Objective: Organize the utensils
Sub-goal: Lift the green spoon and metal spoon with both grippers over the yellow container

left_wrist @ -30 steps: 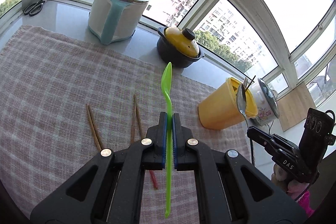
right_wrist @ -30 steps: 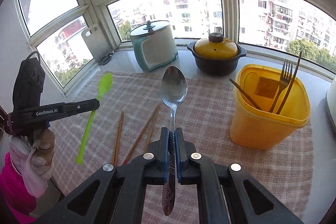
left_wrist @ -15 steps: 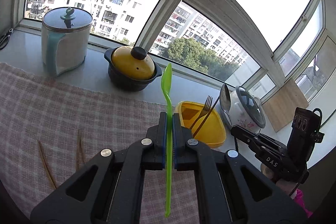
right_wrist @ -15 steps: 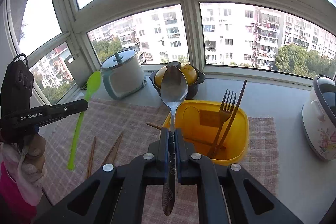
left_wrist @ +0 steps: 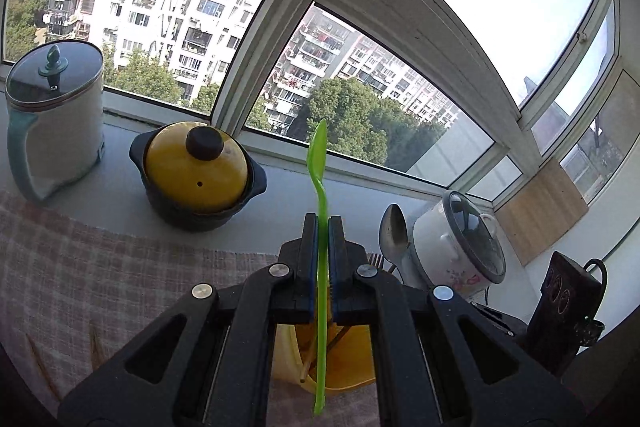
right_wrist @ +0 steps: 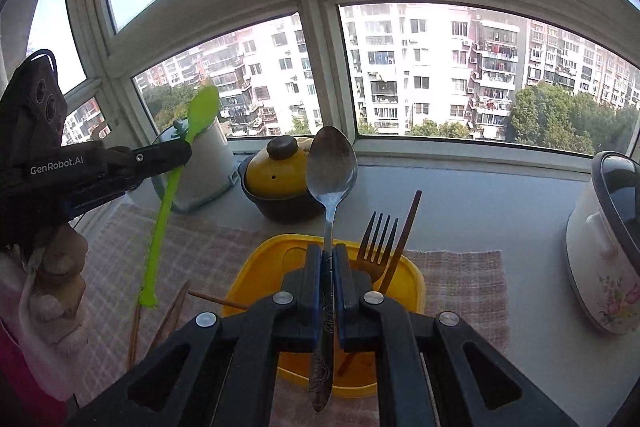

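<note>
My left gripper (left_wrist: 323,223) is shut on a green plastic spoon (left_wrist: 319,163), bowl up, above the yellow container (left_wrist: 352,359) that shows under its fingers. My right gripper (right_wrist: 329,251) is shut on a metal spoon (right_wrist: 331,167), bowl up, right over the same yellow container (right_wrist: 256,275). A fork (right_wrist: 376,239) and brown chopsticks (right_wrist: 404,235) stand inside it. In the right wrist view the left gripper (right_wrist: 184,151) with the green spoon (right_wrist: 168,195) hangs at the left. The metal spoon (left_wrist: 394,231) shows to the right in the left wrist view.
A checked cloth (right_wrist: 208,251) covers the counter, with loose chopsticks (right_wrist: 172,315) lying left of the container. At the back stand a white lidded pot (left_wrist: 52,123) and a black pot with a yellow lid (left_wrist: 196,171). A floral rice cooker (right_wrist: 608,247) stands at the right.
Both grippers moved to the right and a little up, toward the yellow container, each keeping its spoon. The container now lies directly beneath both; the loose chopsticks have slid to the left.
</note>
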Available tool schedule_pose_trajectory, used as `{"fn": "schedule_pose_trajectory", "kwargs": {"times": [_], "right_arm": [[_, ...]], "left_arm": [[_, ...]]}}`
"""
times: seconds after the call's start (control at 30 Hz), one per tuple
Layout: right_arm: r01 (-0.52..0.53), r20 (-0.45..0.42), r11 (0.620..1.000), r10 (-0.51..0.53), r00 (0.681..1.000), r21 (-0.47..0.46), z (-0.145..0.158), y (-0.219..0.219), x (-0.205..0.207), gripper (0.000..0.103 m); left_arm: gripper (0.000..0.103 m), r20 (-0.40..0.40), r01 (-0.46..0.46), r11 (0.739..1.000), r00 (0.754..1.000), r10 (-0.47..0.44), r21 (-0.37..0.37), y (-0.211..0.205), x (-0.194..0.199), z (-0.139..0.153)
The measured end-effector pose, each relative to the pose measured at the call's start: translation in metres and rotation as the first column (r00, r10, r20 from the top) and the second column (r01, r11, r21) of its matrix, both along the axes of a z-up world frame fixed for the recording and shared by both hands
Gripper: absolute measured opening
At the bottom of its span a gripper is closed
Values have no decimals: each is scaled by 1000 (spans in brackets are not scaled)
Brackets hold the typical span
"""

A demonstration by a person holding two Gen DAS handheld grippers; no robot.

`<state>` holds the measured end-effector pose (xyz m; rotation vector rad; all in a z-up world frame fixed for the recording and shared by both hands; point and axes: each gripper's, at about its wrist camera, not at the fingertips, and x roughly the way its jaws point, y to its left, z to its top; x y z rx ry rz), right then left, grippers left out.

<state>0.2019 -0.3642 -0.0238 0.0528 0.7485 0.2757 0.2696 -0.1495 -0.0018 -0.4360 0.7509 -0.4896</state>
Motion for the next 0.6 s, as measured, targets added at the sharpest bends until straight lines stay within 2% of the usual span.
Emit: {"fn": "schedule_pose_trajectory", "kwargs": {"times": [0.23, 0.6], "right_arm": [[14, -6, 1000, -14, 1000, 10, -10, -7, 14, 3], [12, -26, 999, -11, 1000, 52, -23, -8, 23, 3]], "left_arm": [[2, 6, 34, 999, 999, -34, 1, -22, 25, -13], [2, -3, 92, 995, 996, -92, 28, -43, 42, -32]]}}
